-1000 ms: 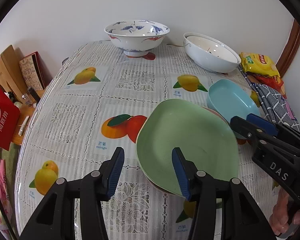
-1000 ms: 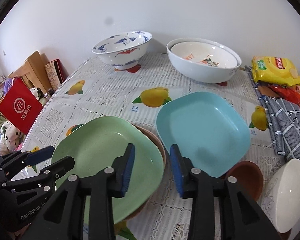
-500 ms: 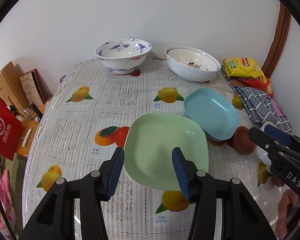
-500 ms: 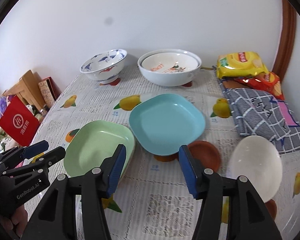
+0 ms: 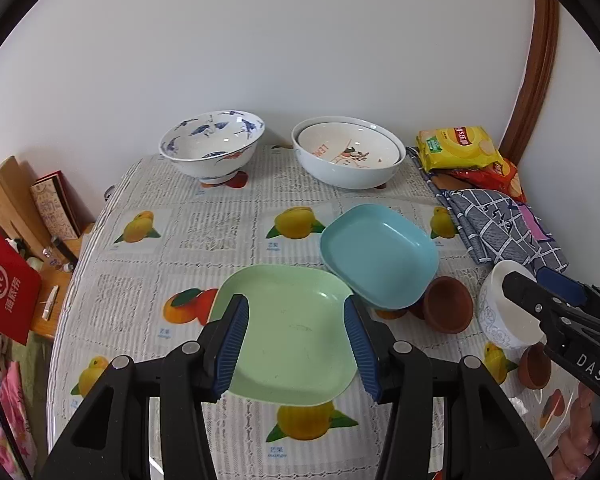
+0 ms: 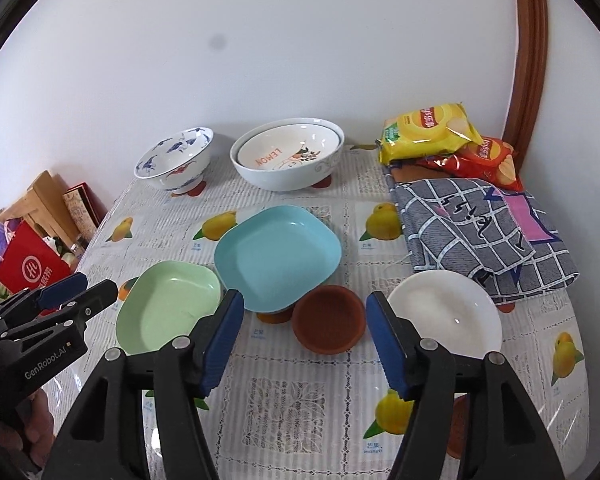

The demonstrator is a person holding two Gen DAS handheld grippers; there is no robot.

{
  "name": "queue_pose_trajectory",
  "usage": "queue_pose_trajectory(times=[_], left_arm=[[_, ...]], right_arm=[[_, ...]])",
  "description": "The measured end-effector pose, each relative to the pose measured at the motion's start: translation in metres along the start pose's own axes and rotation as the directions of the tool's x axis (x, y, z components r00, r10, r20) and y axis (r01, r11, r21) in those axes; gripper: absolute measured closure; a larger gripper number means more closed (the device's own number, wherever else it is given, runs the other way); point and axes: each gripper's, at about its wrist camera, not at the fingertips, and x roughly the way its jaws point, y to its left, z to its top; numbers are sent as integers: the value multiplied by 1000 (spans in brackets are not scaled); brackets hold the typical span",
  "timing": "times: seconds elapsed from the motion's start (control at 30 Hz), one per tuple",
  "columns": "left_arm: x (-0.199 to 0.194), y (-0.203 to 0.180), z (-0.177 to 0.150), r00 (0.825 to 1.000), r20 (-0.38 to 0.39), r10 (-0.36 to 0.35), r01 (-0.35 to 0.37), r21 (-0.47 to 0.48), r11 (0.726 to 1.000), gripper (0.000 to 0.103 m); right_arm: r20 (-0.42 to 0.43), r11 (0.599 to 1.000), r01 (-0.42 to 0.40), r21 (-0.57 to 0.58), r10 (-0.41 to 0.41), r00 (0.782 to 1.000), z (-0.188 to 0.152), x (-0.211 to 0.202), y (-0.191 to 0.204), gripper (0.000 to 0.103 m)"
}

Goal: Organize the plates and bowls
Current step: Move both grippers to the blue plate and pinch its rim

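Both grippers hang empty above the table. The left gripper (image 5: 296,344) stands half-open over the green plate (image 5: 290,334). The right gripper (image 6: 304,340), its jaws just widened, frames the brown bowl (image 6: 329,319). The blue plate (image 6: 278,256), perched tilted ahead, could slide if nudged.

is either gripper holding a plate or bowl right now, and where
Nothing is held. The left gripper and right gripper both hang open above the table, with the green plate lying free below.

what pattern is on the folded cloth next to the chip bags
The folded cloth has a dark blue-grey and white check, with a pink patch; clearest in the right wrist view.
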Motion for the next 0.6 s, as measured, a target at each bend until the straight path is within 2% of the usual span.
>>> queue_pose_trajectory(times=[0.37, 0.6], left_arm=[[35, -8, 27, 999, -39, -1, 1, 3, 1000, 55], [76, -11, 35, 996, -89, -25, 25, -7, 1000, 55]], right_arm=[[-34, 999, -1, 41, 2, 999, 17, 26, -18, 40], [-79, 999, 35, 20, -34, 996, 26, 65, -16, 40]])
